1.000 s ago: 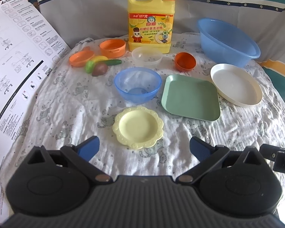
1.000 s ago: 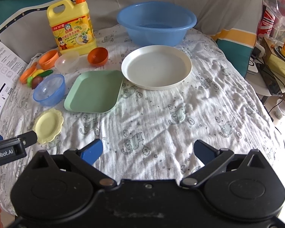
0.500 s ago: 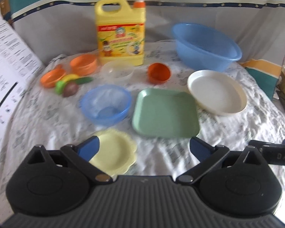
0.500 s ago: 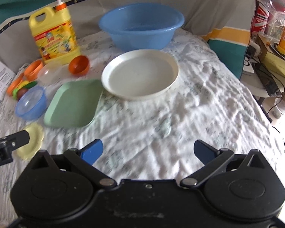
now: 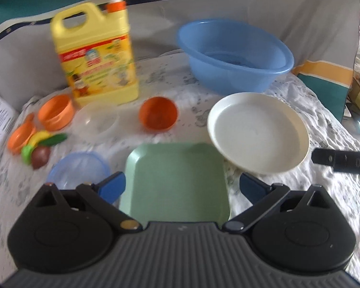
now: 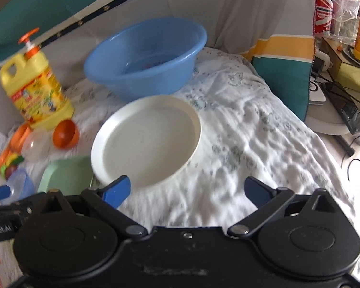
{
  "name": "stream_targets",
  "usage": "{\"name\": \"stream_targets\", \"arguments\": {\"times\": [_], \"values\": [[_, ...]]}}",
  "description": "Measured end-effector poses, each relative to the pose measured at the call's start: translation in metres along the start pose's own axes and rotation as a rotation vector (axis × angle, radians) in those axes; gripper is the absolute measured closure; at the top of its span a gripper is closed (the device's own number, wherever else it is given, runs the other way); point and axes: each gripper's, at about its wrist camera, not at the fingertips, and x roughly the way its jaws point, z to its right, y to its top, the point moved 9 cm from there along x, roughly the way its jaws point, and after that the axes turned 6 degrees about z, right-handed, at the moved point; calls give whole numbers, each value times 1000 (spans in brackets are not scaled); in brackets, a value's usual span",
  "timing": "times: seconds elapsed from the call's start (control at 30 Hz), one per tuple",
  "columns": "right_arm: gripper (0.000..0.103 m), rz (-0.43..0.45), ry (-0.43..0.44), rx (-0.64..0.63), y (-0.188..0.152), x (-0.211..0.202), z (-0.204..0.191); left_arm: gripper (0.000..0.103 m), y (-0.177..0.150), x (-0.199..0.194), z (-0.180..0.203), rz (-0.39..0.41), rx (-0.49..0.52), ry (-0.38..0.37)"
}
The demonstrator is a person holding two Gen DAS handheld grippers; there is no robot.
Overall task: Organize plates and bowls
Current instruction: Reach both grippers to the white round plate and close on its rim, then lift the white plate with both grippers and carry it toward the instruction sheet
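Crockery is spread over a patterned white cloth (image 5: 288,192), and it is taken here from left to right in the left wrist view. At nine o'clock two shallow orange dishes (image 5: 56,111) are seen, with toy vegetables (image 5: 39,144) just beside them. A small blue bowl (image 5: 78,170) lies at about eight o'clock, partly hidden behind the left finger of the left gripper (image 5: 181,187). At eleven o'clock a yellow detergent jug (image 5: 96,57) stands upright, and a clear bowl (image 5: 96,124) is set in front of it. An orange cup (image 5: 158,112), tipped on its side, is found just above centre. The green square plate (image 5: 177,177) lies at the centre, between the left gripper's fingers, which are spread wide and are not touching it; nothing is gripped. At one o'clock a large blue basin (image 5: 235,55) is placed, and the white round plate (image 5: 258,132) lies at two to three o'clock, its rim overlapping the green plate's corner.

In the right wrist view the white round plate (image 6: 147,141) is seen at ten o'clock from the right gripper (image 6: 187,190). Its jaws are wide apart but closing; the left pad is seen in front of the plate's near rim, only cloth lies between the fingers, and nothing is held.
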Motion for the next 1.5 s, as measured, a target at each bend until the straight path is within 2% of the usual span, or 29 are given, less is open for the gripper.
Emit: {"name": "stream_targets", "arguments": {"times": [0.03,0.2,0.23,0.3,0.33,0.47,0.57,0.63,0.77,0.9,1.03,1.3,1.5], "values": [[12,1,0,5,5,7,3,0,4,6,3,3,9,3],[44,-15,9,42,24,47,18,0,22,36,18,-8,18,-24],[47,-18,6,43,26,54,20,0,25,42,21,-7,25,-22],[63,-32,3,42,27,68,21,0,30,52,28,-7,45,-19],[66,-39,2,43,25,73,20,0,32,56,31,-8,52,-18],[89,-56,-8,27,18,88,18,4,39,74,39,-24,42,-43],[92,-40,-12,1,14,89,17,7,41,87,43,-44,33,-53],[92,-32,-21,-6,12,87,21,14,41,95,48,-59,45,-55],[92,-27,-27,0,8,76,34,22,39,106,60,-73,92,-61],[92,-32,-8,-7,6,76,35,38,36,117,74,-103,113,-100],[92,-22,-4,-20,7,79,35,63,31,125,84,-121,147,-130],[88,16,-12,-28,13,84,29,63,32,126,86,-100,170,-122],[87,9,-27,-18,10,73,29,64,33,114,91,-83,192,-110]]}}
